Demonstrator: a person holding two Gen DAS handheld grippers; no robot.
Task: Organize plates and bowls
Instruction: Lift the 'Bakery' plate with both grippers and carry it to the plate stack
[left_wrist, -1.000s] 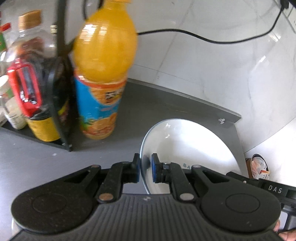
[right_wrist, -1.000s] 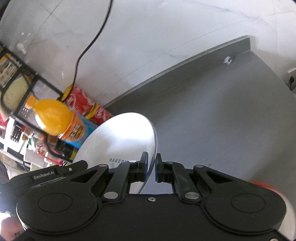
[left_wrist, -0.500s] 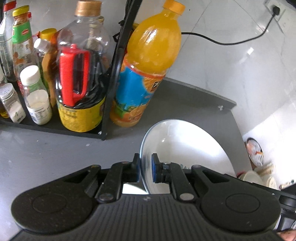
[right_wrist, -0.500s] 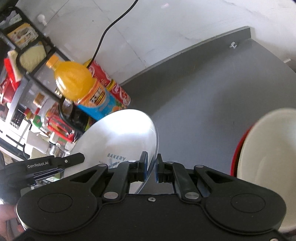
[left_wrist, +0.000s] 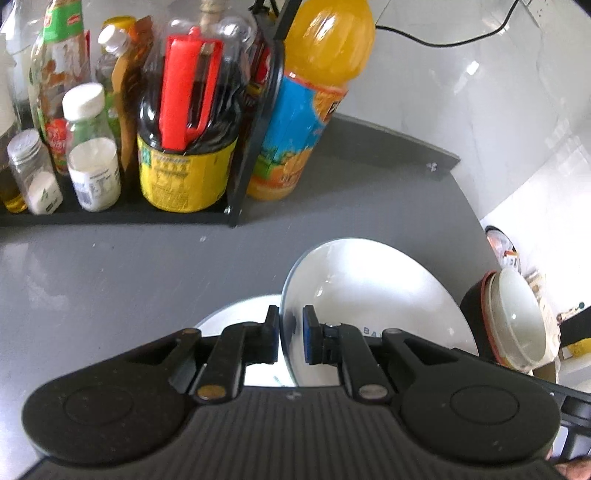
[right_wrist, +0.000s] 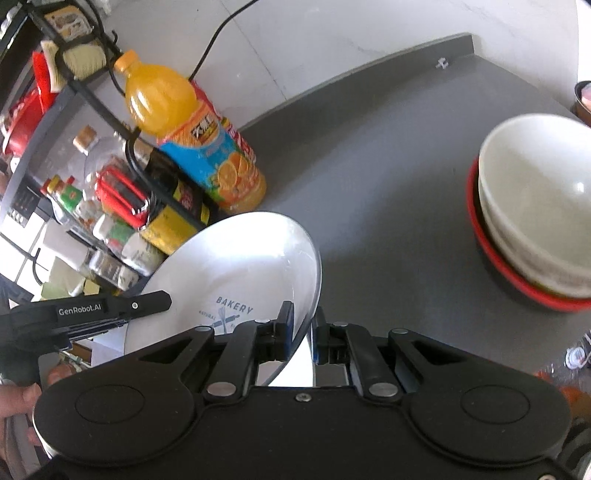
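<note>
Left wrist view: my left gripper (left_wrist: 290, 334) and right gripper (right_wrist: 303, 334) both pinch the white plate's (left_wrist: 369, 284) rim, holding it above the grey counter (right_wrist: 388, 221), stacked bowls (right_wrist: 535, 206) nearby.

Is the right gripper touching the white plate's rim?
Touching. The right wrist view shows the right gripper with its jaws closed on the white plate's rim.
</note>
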